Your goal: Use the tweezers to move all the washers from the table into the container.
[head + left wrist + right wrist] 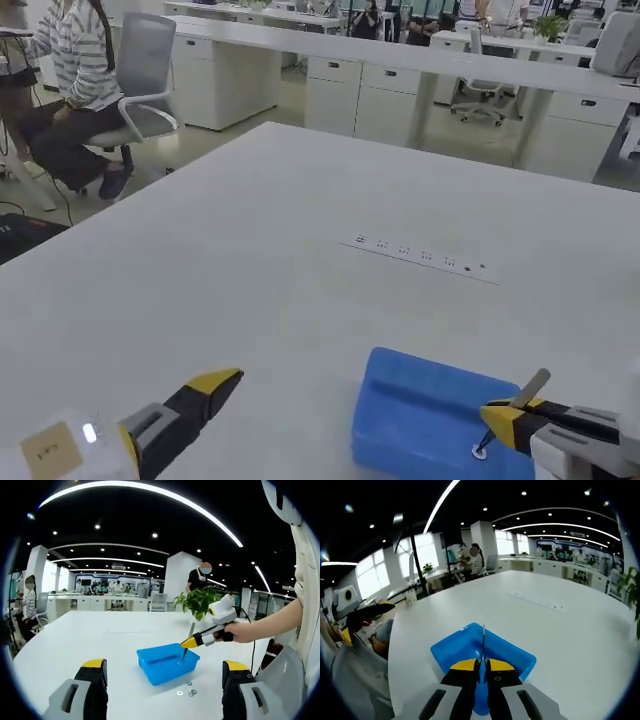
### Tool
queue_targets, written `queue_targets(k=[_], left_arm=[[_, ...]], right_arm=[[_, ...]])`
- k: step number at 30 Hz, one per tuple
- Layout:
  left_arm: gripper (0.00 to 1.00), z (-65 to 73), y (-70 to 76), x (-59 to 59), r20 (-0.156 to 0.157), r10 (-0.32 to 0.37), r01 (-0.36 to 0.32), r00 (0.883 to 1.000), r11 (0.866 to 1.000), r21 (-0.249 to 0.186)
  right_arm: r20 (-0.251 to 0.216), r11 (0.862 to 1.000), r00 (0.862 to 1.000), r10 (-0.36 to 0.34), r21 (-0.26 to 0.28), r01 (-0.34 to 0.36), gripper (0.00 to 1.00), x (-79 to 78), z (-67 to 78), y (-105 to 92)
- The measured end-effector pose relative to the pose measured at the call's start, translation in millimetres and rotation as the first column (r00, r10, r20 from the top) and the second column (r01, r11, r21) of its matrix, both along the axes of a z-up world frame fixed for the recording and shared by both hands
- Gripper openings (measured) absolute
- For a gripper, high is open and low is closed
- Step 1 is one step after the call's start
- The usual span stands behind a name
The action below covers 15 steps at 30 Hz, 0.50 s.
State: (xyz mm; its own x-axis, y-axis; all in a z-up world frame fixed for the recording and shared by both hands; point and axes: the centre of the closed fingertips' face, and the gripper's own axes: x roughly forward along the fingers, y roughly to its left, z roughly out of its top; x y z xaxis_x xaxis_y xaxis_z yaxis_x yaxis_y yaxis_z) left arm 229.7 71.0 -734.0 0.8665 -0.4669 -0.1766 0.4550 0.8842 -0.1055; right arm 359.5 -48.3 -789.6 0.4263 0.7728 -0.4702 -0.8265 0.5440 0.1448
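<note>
Above the container, right tool grips tweezers, perhaps with washer; left tool apart.

1. Table: bare from the left gripper out to the flush socket strip; free passage across the middle and the far side.
2. Container: low walls, top uncovered; the one raised obstacle on the near surface.
3. Right gripper, clamped on the tweezers, hangs over the container's near right part with the tips down inside. The rest of the opening is unobstructed.
4. Washers: flat on the table just beside the container. Clear approach for the left gripper, whose jaws are spread wide.
5. Chair and a seated person: beyond the far left corner, well apart.
</note>
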Motion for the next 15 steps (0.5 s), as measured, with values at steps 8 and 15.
queue_targets(k=[8, 15], left_arm=[[0.98, -2.4, -1.3, -0.5, -0.018, -0.01, 0.01, 1.0, 1.0, -0.01], [0.97, -3.9, -1.6, -1.3, -0.027, -0.016, 0.015, 1.0, 1.0, -0.011]], right_arm=[[0.007, 0.996, 1.0, 0.008, 0.091, -0.009, 0.04, -24.0, 27.4, 4.8], [-0.047, 0.993, 0.996, 0.069, 0.101, -0.064, 0.04, -56.0, 12.5, 16.5]])
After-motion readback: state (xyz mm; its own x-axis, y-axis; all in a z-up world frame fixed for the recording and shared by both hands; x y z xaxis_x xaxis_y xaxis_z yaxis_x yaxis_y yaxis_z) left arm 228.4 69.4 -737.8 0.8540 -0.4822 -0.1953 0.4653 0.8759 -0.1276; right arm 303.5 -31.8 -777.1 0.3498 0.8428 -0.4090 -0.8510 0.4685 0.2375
